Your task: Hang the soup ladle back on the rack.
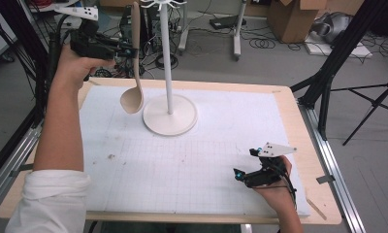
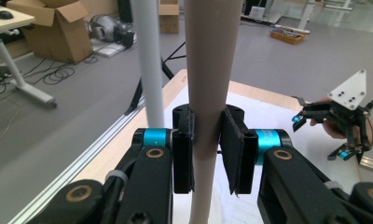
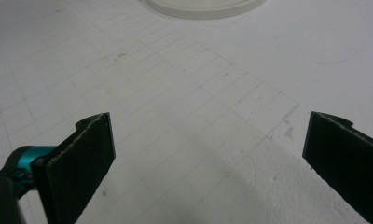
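Observation:
A beige ladle [image 1: 135,63] hangs upright in the air, bowl down, just left of a white stand's pole [image 1: 166,53]. My left gripper [image 1: 129,50] is shut on its handle, high above the table's far left. In the left gripper view the black pads [image 2: 183,147] press on the beige handle [image 2: 208,93], with the white pole [image 2: 149,65] just behind and to the left. The stand's round base [image 1: 170,115] rests on the white mat. My right gripper [image 1: 244,164] sits low near the front right, jaws wide apart [image 3: 208,168] over bare mat.
A white gridded mat [image 1: 192,160] covers the wooden table [image 1: 306,145]. Hooks crown the stand's top [image 1: 163,4]. Beyond the table lie cables, cardboard boxes [image 1: 299,19] and black tripod legs [image 1: 337,53]. My right gripper [image 2: 345,119] appears far off in the left gripper view.

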`<control>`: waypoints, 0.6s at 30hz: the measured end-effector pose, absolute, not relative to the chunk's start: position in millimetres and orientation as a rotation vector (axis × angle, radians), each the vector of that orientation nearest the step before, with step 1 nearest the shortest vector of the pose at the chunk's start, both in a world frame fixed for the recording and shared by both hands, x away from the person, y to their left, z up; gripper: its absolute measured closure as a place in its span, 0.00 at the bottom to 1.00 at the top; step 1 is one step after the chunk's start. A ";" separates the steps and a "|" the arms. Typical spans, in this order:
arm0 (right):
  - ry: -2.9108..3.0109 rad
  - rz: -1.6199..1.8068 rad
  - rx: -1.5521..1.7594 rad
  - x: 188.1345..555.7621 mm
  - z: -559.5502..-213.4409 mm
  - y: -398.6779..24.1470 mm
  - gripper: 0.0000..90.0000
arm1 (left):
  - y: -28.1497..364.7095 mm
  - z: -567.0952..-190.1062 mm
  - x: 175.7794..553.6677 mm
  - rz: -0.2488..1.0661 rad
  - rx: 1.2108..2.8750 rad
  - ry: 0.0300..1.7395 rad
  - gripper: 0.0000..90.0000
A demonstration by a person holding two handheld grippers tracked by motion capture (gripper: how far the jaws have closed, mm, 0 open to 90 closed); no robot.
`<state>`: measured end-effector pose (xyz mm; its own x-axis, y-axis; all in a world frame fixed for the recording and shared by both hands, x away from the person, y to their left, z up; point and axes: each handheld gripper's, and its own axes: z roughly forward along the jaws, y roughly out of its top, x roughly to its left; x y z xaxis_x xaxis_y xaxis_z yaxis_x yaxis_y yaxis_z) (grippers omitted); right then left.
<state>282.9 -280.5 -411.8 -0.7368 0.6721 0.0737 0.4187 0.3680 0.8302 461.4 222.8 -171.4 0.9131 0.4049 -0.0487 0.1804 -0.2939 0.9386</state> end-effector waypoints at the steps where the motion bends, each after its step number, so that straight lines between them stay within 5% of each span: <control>1: 2.355 1.308 0.963 283.1 -411.8 -280.5 0.01 | 222.9 -171.2 462.3 0.233 1.876 0.437 0.83; 18: 2.366 1.286 0.965 282.7 -413.3 -279.8 0.01 | 214.3 -173.5 476.5 0.209 1.907 0.462 0.83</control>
